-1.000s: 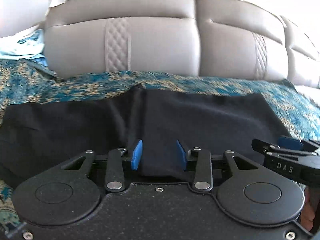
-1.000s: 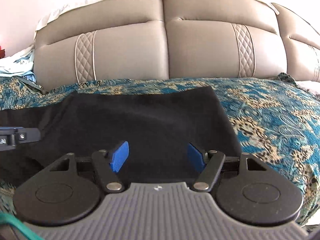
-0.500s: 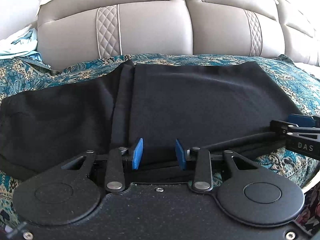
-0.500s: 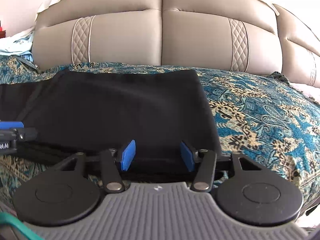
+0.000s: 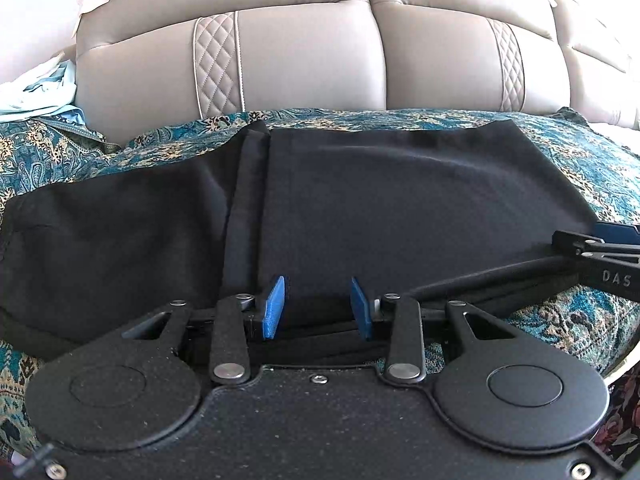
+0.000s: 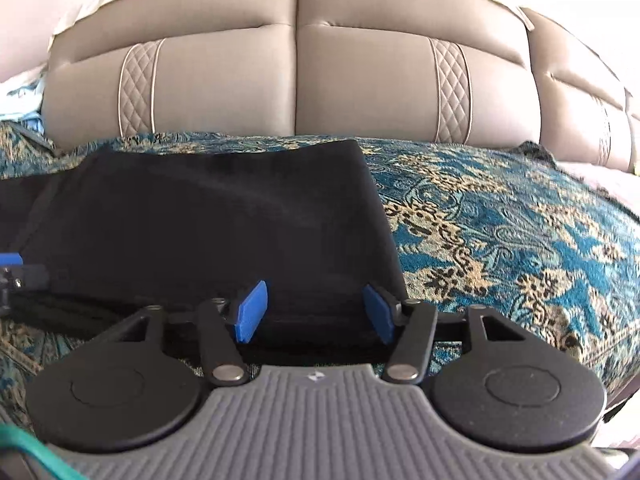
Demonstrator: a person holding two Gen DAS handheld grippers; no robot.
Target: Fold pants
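Since a second ago both grippers drew back: left wrist, left gripper (image 5: 317, 307) jaws apart at near edge of black pants (image 5: 400, 208) folded flat on bedspread (image 5: 592, 160); right wrist, right gripper (image 6: 315, 311) likewise apart; one fold laid, likely more left.

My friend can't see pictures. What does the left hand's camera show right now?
Black pants lie spread flat on a blue patterned bedspread, with the open left gripper at their near edge. A padded beige headboard stands behind the bed, and the right gripper pokes in from the right.
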